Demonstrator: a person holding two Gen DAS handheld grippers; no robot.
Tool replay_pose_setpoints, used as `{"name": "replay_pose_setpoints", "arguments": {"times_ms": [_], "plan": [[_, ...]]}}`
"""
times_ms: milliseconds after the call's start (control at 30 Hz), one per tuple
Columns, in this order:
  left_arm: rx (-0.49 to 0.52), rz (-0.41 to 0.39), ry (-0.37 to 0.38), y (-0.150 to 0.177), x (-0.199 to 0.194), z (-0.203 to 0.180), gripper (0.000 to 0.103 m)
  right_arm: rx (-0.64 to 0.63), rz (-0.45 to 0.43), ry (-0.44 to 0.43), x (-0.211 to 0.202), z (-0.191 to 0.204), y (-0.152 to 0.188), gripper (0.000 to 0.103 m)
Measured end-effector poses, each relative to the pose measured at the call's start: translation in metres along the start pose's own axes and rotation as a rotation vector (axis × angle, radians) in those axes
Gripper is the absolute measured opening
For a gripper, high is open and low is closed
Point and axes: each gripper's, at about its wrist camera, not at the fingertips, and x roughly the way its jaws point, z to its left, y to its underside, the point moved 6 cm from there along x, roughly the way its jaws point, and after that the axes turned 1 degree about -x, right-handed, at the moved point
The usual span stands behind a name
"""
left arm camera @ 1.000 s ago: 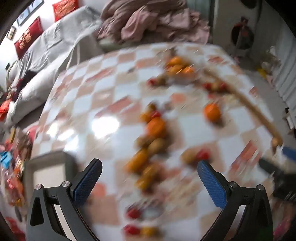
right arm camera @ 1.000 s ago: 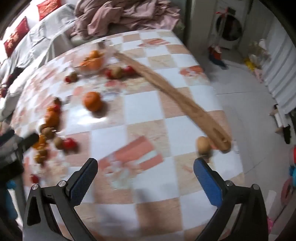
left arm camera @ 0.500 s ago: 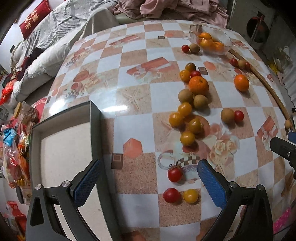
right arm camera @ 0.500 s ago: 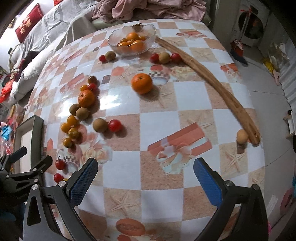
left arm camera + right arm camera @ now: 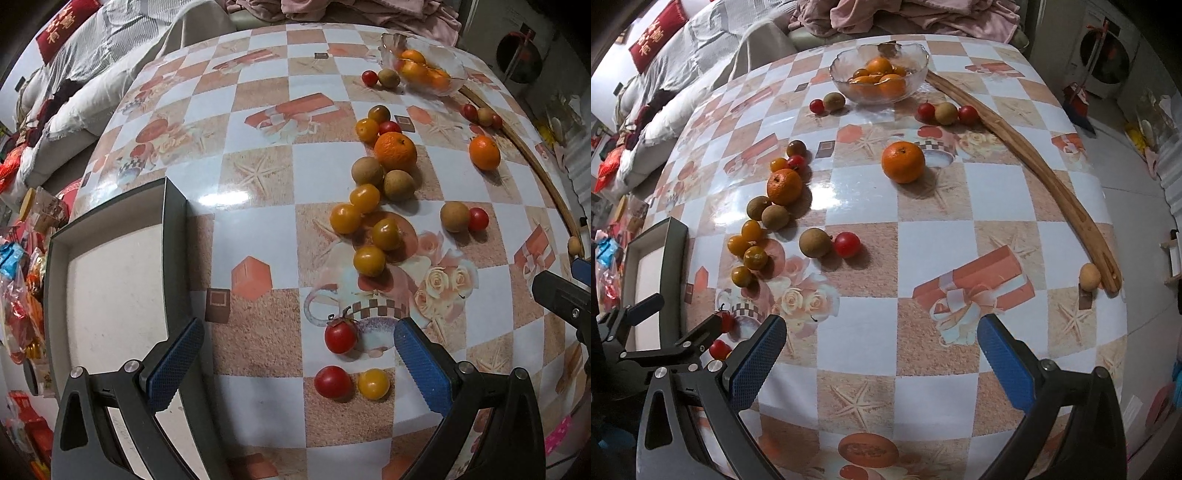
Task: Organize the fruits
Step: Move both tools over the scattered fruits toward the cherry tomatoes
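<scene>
Many fruits lie loose on the checkered table: oranges (image 5: 395, 150) (image 5: 903, 162), brown longans (image 5: 398, 185), yellow tomatoes (image 5: 345, 218) and red tomatoes (image 5: 340, 336). A glass bowl (image 5: 846, 75) at the far side holds several oranges. A dark shallow tray (image 5: 173, 236) with a pale bottom stands at the left edge. My left gripper (image 5: 295, 360) is open and empty above the near fruits, with a red tomato (image 5: 332, 382) and a yellow tomato (image 5: 373, 384) between its fingers. My right gripper (image 5: 881, 360) is open and empty over bare table.
A long curved wooden stick (image 5: 1027, 147) lies along the table's right side, with a longan (image 5: 1089, 277) by its near end. A sofa with blankets and clothes (image 5: 905, 14) stands behind the table. Snack bags (image 5: 18, 295) lie left of the tray.
Both cameras have moved nearer and lower over the table since the blurred first frames. The fruits have not moved. Both grippers remain open.
</scene>
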Motion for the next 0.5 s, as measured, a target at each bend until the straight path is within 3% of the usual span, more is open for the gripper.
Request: {"name": "replay_pose_setpoints", "arguments": {"times_ms": [500], "plan": [[-0.002, 0.006, 0.004, 0.0014, 0.0029, -0.0026, 0.103, 0.004, 0.009, -0.003, 0.0061, -0.0009, 0.0026, 0.103]]}}
